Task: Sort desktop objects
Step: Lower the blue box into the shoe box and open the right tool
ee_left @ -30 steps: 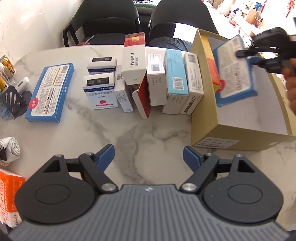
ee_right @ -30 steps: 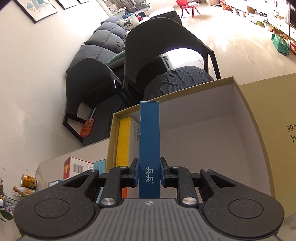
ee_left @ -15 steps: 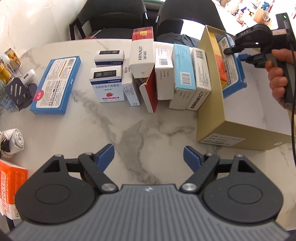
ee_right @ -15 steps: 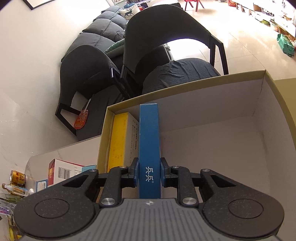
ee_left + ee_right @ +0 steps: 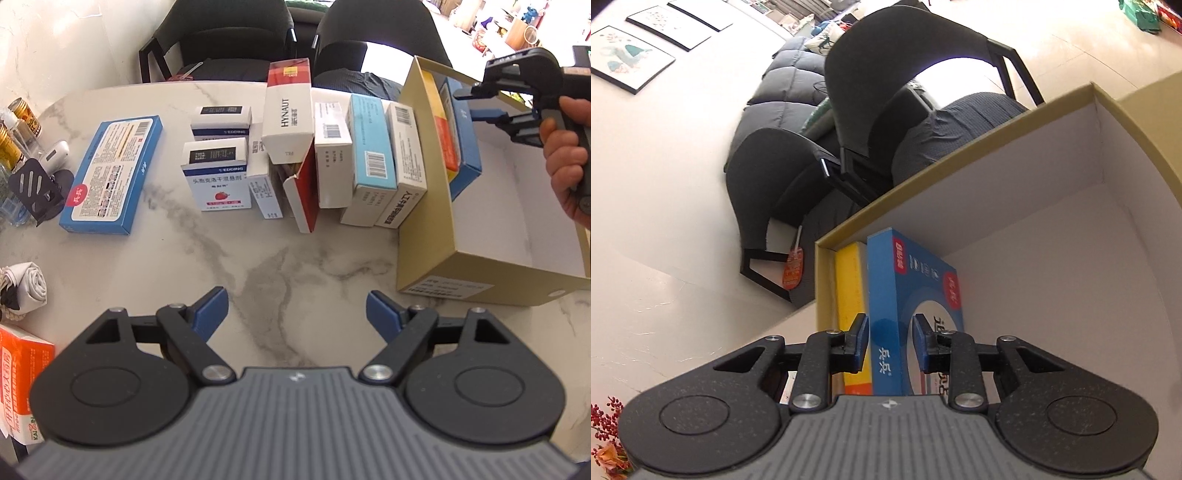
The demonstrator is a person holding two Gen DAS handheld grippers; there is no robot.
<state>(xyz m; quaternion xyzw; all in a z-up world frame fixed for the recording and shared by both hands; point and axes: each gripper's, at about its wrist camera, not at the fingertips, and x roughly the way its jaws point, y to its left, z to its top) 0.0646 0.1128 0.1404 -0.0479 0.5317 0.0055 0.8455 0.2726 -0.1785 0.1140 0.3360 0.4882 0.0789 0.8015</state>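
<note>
Boxes of medicine are being sorted from a marble table (image 5: 288, 258) into a cardboard carton (image 5: 424, 236), the landmark for all that follows. The carton stands open at the table's right side. Against its inner left wall a yellow box (image 5: 849, 295) is seen upright, and touching that, a blue box (image 5: 886, 295) on edge, leaning slightly.

The right gripper (image 5: 889, 343), held in a hand (image 5: 565, 147), is inside the carton with its jaws parted on either side of the blue box, a gap visible at each pad, so nothing is clamped. The left gripper (image 5: 295, 308) is held wide apart and empty above bare marble, in front of the carton's near left corner.

The step is judged to be a release. It would be done well if the right gripper is drawn straight back along the box's edge, so that neither pad tips the box over.

Pressed against the carton's outer left wall, a row of white, pale blue and red boxes (image 5: 332, 147) is seen; a flat blue box (image 5: 110, 173) lies well to the left. Dark chairs (image 5: 229, 37) and a pale wall are seen beyond the carton.
</note>
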